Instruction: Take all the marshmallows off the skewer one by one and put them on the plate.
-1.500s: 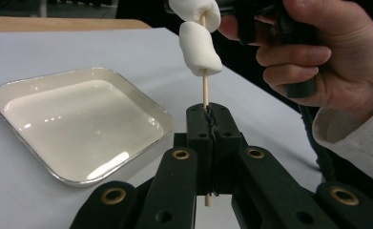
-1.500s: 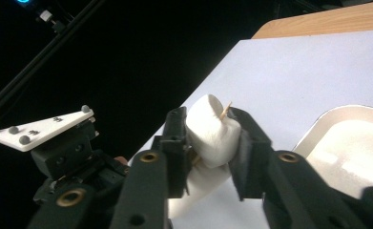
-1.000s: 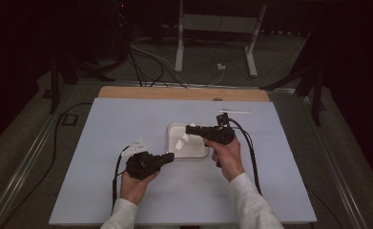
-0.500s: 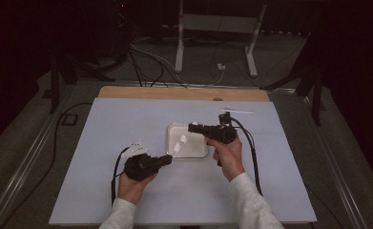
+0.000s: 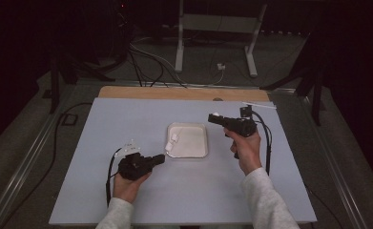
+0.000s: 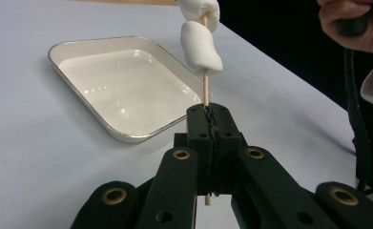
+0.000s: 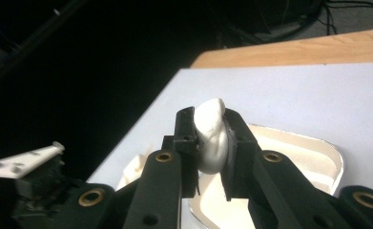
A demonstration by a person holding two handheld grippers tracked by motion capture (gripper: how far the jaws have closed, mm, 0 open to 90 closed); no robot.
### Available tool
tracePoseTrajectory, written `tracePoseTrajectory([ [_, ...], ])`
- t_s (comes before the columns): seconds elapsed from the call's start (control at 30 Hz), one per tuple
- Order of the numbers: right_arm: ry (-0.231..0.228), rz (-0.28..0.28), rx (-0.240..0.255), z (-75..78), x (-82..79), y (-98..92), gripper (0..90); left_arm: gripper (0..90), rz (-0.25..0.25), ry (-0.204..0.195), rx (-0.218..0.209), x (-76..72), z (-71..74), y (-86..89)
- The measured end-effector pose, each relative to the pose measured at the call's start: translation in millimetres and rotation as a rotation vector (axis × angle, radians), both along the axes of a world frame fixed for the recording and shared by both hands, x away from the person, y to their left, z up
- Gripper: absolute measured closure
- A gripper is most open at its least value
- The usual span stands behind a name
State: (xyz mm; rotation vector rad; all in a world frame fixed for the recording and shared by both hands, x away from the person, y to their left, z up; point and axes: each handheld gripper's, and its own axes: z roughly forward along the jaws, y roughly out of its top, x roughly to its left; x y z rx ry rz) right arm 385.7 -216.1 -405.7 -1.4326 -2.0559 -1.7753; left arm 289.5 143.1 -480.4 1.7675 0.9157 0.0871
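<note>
Wooden skewer [image 6: 204, 90] upright, clamped in left fingers [image 6: 208, 125]; right fingers [image 7: 212, 138] pinch marshmallow [image 7: 212, 138].

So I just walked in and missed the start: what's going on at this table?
A person is threading marshmallows onto a wooden skewer. The left gripper is shut on the skewer, which already carries two marshmallows and is held over the white tray. The right gripper is shut on another marshmallow, squeezed between its fingers and held off to the right of the tray, apart from the skewer. That one is not yet on the stick.
</note>
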Motion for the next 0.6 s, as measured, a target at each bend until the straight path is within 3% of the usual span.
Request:
tracePoseTrajectory([
  [0.27, 0.017, 0.002, -0.084, -15.7, 6.6, 18.6, 78.1, 90.0, 0.010, -0.005, -0.008, -0.6, 2.2, 1.2],
  [0.6, 0.057, 0.014, -0.232, -47.0, 13.7, 46.0, 76.7, 90.0, 0.017, -0.003, -0.009, -0.3, 2.1, 1.8],
])
